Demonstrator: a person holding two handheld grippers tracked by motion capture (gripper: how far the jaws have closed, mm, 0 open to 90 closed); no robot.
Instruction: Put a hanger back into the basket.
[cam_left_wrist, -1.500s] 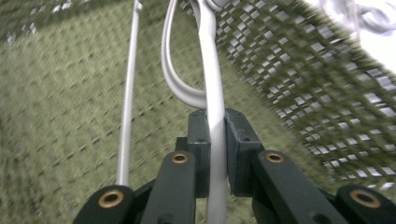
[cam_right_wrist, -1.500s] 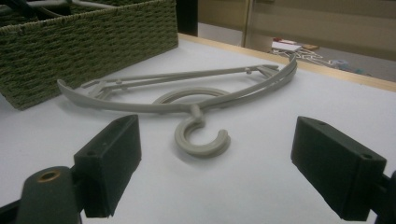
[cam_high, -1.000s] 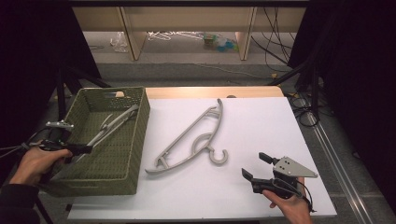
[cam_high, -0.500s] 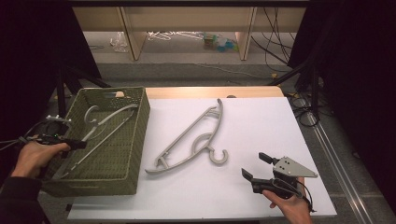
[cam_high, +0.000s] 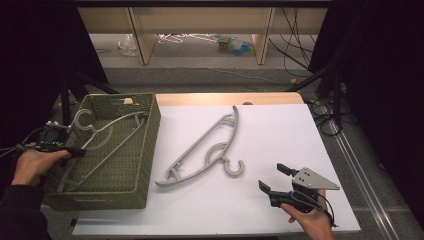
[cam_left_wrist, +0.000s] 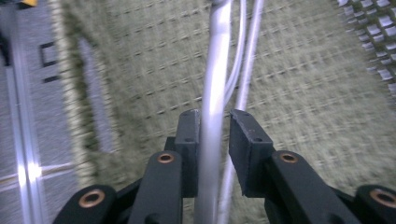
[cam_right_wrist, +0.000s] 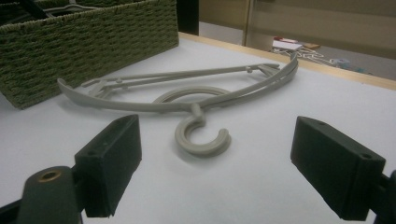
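Observation:
A grey plastic hanger (cam_high: 107, 131) lies in the green woven basket (cam_high: 150, 131), its hook propped near the left rim. My left gripper (cam_high: 75, 150) reaches over that rim. In the left gripper view the hanger's bar (cam_left_wrist: 215, 70) runs between the jaws of my left gripper (cam_left_wrist: 215, 126). They have just been opening, and a thin gap shows at one pad. A second grey hanger (cam_high: 200, 150) lies flat on the white table, hook toward me. My right gripper (cam_high: 272, 176) rests open at the front right and points at this hanger (cam_right_wrist: 187, 100), with nothing between its jaws.
The basket wall (cam_right_wrist: 93, 42) stands left of the loose hanger. The white tabletop (cam_high: 280, 130) stretches to the right, with a wooden edge at the back. Beyond it lie a floor with cables and a shelf unit.
The hanger in the basket has sunk from a raised, tilted pose to lying low inside. My left gripper has shifted slightly left with it. My right gripper has kept still.

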